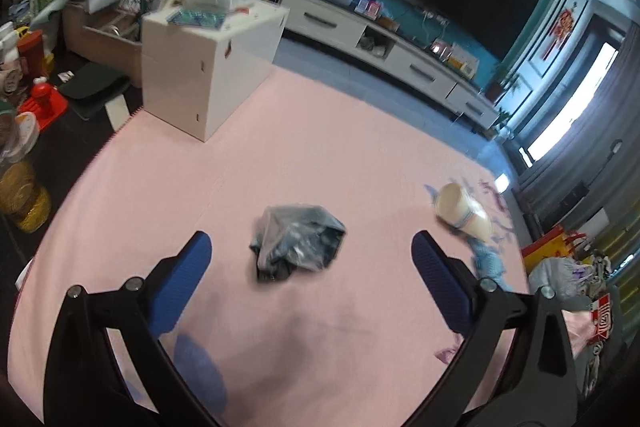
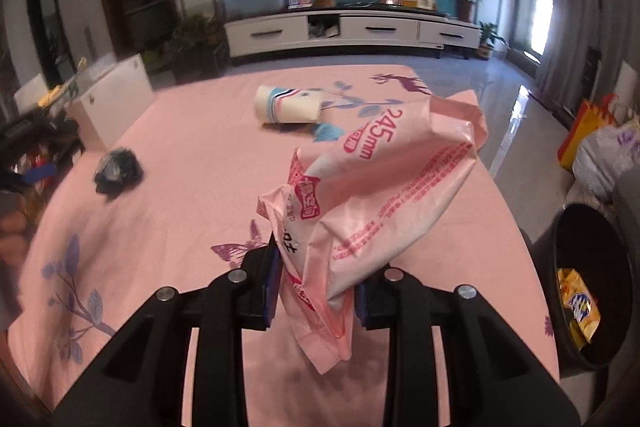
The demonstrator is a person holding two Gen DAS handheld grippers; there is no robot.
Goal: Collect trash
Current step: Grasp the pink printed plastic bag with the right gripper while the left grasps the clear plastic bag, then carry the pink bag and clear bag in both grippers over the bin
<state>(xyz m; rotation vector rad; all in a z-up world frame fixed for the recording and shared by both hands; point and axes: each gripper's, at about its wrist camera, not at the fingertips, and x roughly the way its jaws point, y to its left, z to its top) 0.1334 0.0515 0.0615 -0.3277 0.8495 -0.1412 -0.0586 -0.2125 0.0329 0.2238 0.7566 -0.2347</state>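
My right gripper (image 2: pixel 316 291) is shut on a crumpled pink plastic wrapper (image 2: pixel 384 195) with red print, held up above the pink cloth (image 2: pixel 180 167). My left gripper (image 1: pixel 312 255) stands open over the same cloth (image 1: pixel 320 131), its blue pads wide apart. Just beyond it lies a crumpled dark plastic bag (image 1: pixel 298 241), which the right wrist view shows as a dark wad (image 2: pixel 118 171) at the left. A paper cup (image 2: pixel 288 105) lies on its side further back; in the left wrist view the cup (image 1: pixel 462 209) is at the right.
A black bin (image 2: pixel 592 291) with a yellow snack packet (image 2: pixel 578 307) in it stands beside the cloth's right edge. A white box (image 1: pixel 212 63) with clutter on top sits at the cloth's far left. Bags (image 2: pixel 600 155) lie on the floor at the right.
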